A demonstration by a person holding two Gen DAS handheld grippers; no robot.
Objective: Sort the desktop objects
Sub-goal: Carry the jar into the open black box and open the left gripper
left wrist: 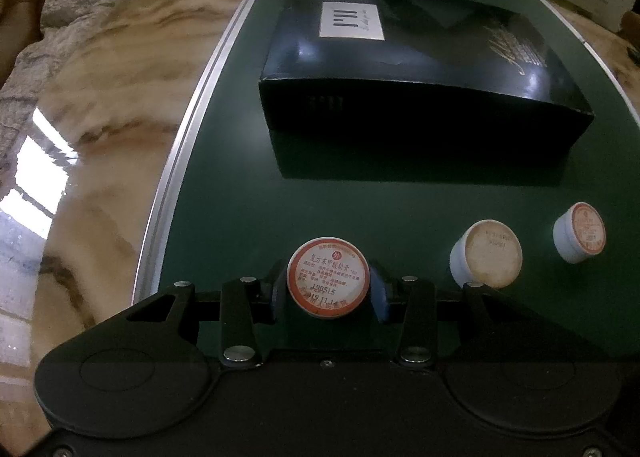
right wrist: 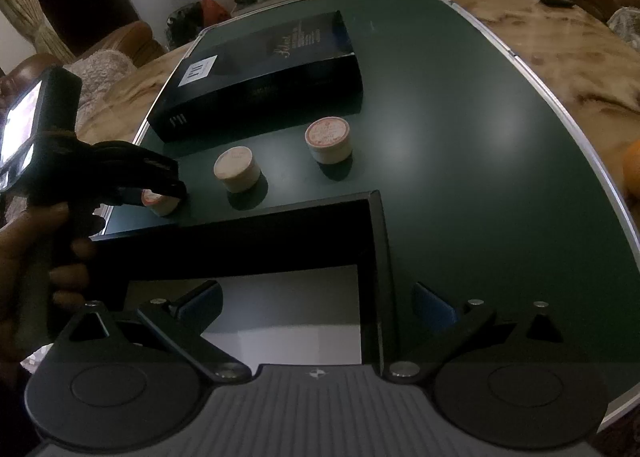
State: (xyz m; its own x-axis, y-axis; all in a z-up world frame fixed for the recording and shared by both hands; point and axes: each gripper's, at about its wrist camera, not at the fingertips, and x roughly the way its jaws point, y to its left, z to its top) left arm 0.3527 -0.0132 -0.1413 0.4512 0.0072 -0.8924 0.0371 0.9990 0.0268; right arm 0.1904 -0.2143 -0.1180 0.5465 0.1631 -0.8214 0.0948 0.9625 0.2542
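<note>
Glossy marble-patterned brown desk (left wrist: 100, 161) carries a dark green mat with a silver metal edge (left wrist: 360, 193), and beyond it lie a leather chair with a grey fluffy throw and a long pale cabinet against the far wall. On the mat, towards the back, rests a closed glossy black rectangular box with a white label (left wrist: 416, 65). Nearer, in the left wrist view, the left hand-held gripper (left wrist: 326, 291) is closed around a small round white ointment jar with a red-rimmed printed lid (left wrist: 328, 281), its blue pads (left wrist: 380, 297) pressing the jar's sides as it stands on the mat. To the right of it stands a second small white jar with a plain cream lid (left wrist: 486, 259), and further right a third white jar with a red-printed lid (left wrist: 580, 232), the three set apart in a row. From the right wrist view, an open black box with a white interior (right wrist: 280, 313) lies in the foreground, and the right hand-held gripper (right wrist: 316, 305) hovers over it with its blue-padded fingers (right wrist: 434, 307) spread wide, holding nothing. A person's hand (right wrist: 36, 257) grips the left tool's handle at that view's left edge.
</note>
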